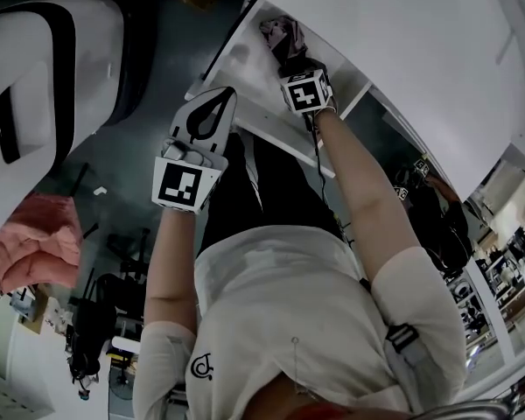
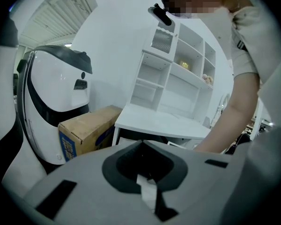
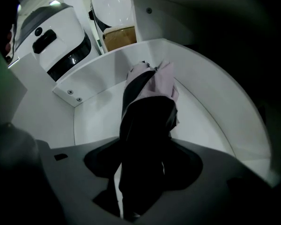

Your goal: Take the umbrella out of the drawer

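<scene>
A folded umbrella (image 1: 280,35), pink at its far end and black nearer, lies lengthwise in the pulled-out white drawer (image 1: 245,59). My right gripper (image 1: 294,59) reaches steeply down into the drawer. In the right gripper view its jaws stand wide on either side of the umbrella (image 3: 147,102), whose black end fills the gap of the right gripper (image 3: 147,144); I see no pad pressing on it. The drawer floor (image 3: 201,121) is bare beside it. My left gripper (image 1: 224,94) hovers outside the drawer's front, jaws together and empty. In its own view the left gripper (image 2: 141,143) points at the desk.
A white desk top (image 1: 402,51) overhangs the drawer. A white and black machine (image 1: 44,68) and a cardboard box (image 2: 86,130) stand to the left. A white shelf unit (image 2: 178,74) rises behind the desk. A pink cloth (image 1: 35,234) lies on the floor.
</scene>
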A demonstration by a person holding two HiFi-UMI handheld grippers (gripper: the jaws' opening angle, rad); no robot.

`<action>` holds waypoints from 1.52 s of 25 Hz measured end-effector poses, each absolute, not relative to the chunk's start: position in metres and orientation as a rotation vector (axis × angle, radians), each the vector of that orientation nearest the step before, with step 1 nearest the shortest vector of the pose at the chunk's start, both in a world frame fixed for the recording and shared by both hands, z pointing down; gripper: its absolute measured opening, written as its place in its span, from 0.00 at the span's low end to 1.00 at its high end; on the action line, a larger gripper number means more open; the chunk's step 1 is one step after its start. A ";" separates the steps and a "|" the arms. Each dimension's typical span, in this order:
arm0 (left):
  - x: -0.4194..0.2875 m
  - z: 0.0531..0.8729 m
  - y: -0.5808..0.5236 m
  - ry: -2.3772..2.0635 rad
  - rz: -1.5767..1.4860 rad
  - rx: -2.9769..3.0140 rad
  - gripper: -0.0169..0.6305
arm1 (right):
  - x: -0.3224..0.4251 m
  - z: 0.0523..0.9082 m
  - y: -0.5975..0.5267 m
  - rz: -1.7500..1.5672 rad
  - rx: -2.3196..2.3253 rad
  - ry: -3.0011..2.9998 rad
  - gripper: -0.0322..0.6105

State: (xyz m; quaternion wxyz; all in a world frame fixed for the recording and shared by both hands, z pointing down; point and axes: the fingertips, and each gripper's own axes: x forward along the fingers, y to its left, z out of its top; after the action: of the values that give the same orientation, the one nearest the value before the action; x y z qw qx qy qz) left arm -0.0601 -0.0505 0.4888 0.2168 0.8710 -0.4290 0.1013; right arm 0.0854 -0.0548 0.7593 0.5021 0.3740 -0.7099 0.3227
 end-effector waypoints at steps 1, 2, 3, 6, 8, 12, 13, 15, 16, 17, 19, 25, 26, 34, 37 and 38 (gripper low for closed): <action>-0.060 0.487 -0.051 -1.190 0.278 2.416 0.04 | 0.087 0.759 -0.055 0.774 0.901 -1.715 0.42; -0.061 0.486 -0.051 -1.195 0.275 2.416 0.04 | 0.088 0.759 -0.055 0.769 0.895 -1.717 0.41; -0.062 0.484 -0.051 -1.202 0.273 2.414 0.04 | 0.088 0.759 -0.056 0.763 0.885 -1.721 0.39; -0.064 0.477 -0.053 -1.219 0.268 2.421 0.04 | 0.088 0.757 -0.057 0.751 0.854 -1.731 0.37; -0.062 0.471 -0.054 -1.220 0.262 2.440 0.04 | 0.089 0.753 -0.054 0.765 0.845 -1.731 0.37; -0.059 0.457 -0.052 -1.221 0.246 2.457 0.04 | 0.079 0.735 -0.041 0.760 0.786 -1.778 0.37; -0.060 0.454 -0.051 -1.222 0.244 2.460 0.04 | 0.076 0.730 -0.038 0.741 0.765 -1.795 0.37; -0.062 0.451 -0.046 -1.220 0.261 2.463 0.04 | 0.070 0.717 -0.035 0.711 0.746 -1.827 0.37; -0.063 0.451 -0.043 -1.217 0.279 2.462 0.04 | 0.068 0.709 -0.035 0.705 0.751 -1.846 0.37; -0.063 0.450 -0.041 -1.216 0.293 2.462 0.04 | 0.066 0.700 -0.036 0.702 0.762 -1.868 0.37; -0.062 0.443 -0.038 -1.220 0.294 2.465 0.04 | 0.065 0.679 -0.037 0.699 0.788 -1.906 0.37; -0.054 0.410 -0.033 -1.228 0.267 2.517 0.04 | 0.066 0.605 -0.032 0.693 0.872 -1.988 0.37; -0.053 0.404 -0.032 -1.228 0.265 2.524 0.04 | 0.065 0.594 -0.029 0.681 0.878 -2.004 0.37; -0.044 0.360 -0.023 -1.207 0.209 2.624 0.04 | 0.074 0.501 -0.035 0.566 1.054 -2.149 0.37; -0.043 0.342 -0.018 -1.215 0.175 2.632 0.04 | 0.082 0.458 -0.035 0.534 1.142 -2.216 0.37; -0.043 0.336 -0.017 -1.222 0.169 2.636 0.04 | 0.085 0.444 -0.035 0.524 1.173 -2.238 0.37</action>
State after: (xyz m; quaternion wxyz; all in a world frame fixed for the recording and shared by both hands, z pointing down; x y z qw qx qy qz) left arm -0.0432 -0.0170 0.3356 0.1152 0.8998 -0.4169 0.0578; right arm 0.0846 -0.0351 0.4441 0.2769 0.4366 -0.8335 0.1950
